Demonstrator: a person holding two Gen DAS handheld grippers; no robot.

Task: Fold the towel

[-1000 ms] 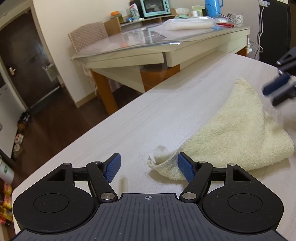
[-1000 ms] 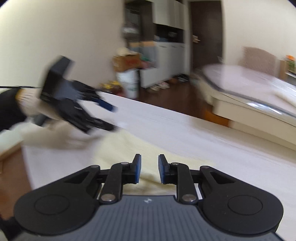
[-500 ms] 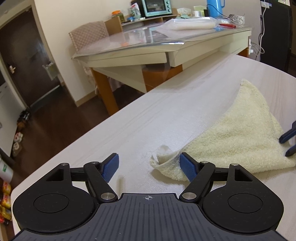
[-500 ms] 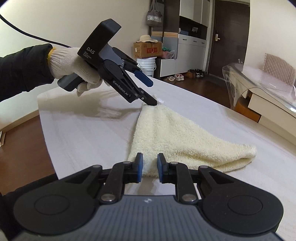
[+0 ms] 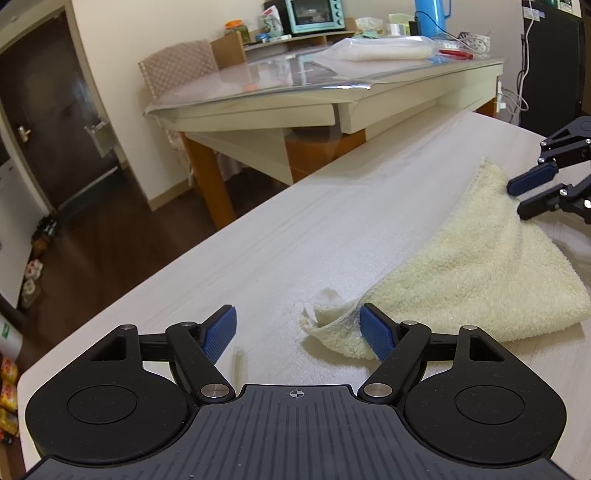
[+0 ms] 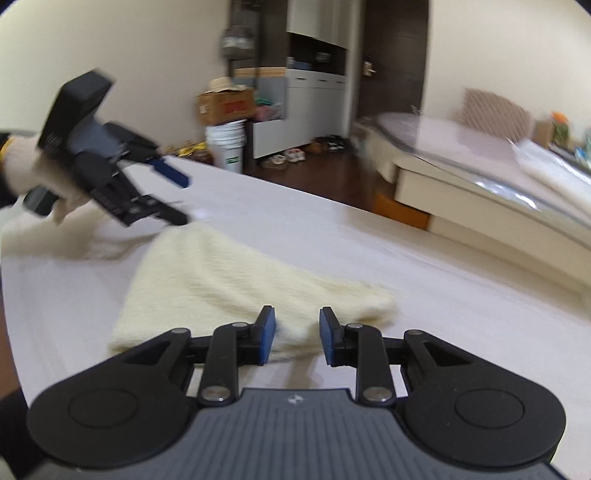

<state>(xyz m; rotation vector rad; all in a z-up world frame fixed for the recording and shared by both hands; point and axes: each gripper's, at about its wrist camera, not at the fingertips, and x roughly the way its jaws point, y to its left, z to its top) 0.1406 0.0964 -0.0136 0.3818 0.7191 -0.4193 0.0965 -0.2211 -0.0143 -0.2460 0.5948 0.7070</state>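
Left gripper (image 5: pixel 297 330) hanging wide open at towel (image 5: pixel 476 266) corner, right gripper (image 6: pixel 293 334) jaws opening over towel edge, gripping nothing.

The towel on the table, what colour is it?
The towel is pale cream-yellow; the left wrist view shows it best.

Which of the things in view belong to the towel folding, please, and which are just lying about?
Job: towel; left tool, open; right tool, opening.
Lying about: toaster oven; blue flask; cardboard box; white bucket.
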